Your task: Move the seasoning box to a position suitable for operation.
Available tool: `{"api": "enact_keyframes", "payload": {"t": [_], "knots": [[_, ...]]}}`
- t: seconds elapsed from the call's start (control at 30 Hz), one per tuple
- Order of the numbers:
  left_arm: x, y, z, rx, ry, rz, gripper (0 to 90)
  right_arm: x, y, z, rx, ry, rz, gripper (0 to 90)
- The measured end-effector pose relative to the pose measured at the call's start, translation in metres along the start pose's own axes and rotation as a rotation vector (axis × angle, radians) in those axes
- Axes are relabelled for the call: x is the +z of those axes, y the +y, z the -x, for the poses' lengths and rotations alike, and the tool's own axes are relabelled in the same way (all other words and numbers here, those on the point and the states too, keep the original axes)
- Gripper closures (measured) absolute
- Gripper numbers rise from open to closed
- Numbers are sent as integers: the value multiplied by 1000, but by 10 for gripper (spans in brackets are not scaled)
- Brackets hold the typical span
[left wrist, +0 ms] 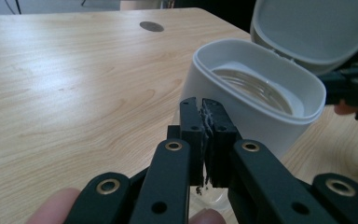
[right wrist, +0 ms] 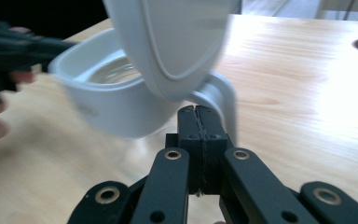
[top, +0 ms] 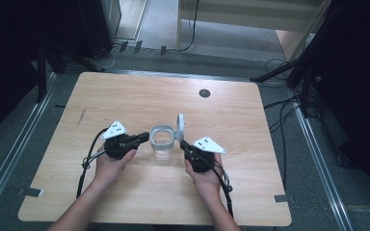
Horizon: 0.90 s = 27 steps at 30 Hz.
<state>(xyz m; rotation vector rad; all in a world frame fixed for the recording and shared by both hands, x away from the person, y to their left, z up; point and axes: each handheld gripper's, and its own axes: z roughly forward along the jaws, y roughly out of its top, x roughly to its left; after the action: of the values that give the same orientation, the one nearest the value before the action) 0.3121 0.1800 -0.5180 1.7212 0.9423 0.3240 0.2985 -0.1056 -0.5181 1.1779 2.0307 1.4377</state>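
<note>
A white container with a clear lower part stands at the table's middle. Its hinged lid is swung up, almost vertical. My left gripper is shut, its tips right at the container's left wall. In the left gripper view the jaws are pressed together with nothing between them, just before the white wall, under the raised lid. My right gripper is shut too. Its tips sit against the handle below the lid. The container's rim lies to their left.
The wooden table has a round cable hole at the back. A hand holds each gripper from the near edge. Cables lie on the floor to the right of the table.
</note>
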Motion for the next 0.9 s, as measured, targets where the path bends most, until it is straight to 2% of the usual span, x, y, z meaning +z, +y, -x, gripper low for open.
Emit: {"api": "enact_keyframes", "payload": {"t": [0.03,0.07,0.17,0.27,0.33,0.43,0.47,0.57,0.67,0.8,0.9], "knots": [[1,0,-1,-4,3,-2,883,0,0,0,0,0,0,900],[1,0,-3,-20,7,5,881,4,2,9,16,-12,3,900],[3,0,-6,-43,12,12,879,9,4,17,24,-17,2,900],[8,3,-9,-71,16,9,876,21,14,27,56,-14,1,900],[10,5,-10,-79,16,16,871,24,16,29,69,-16,-2,900],[14,9,-13,-106,20,30,870,23,17,30,95,-49,-1,900],[17,13,-17,-127,17,34,871,17,11,25,94,-65,-2,900],[21,16,-19,-130,6,24,873,9,3,17,86,-75,-2,900],[31,21,-22,-133,-26,15,881,-5,-9,-4,109,-57,6,900],[36,22,-24,-132,-43,2,889,-9,-12,-21,126,-34,6,900],[35,22,-23,-116,-63,-5,900,-7,-9,-36,130,-26,-15,900]]}}
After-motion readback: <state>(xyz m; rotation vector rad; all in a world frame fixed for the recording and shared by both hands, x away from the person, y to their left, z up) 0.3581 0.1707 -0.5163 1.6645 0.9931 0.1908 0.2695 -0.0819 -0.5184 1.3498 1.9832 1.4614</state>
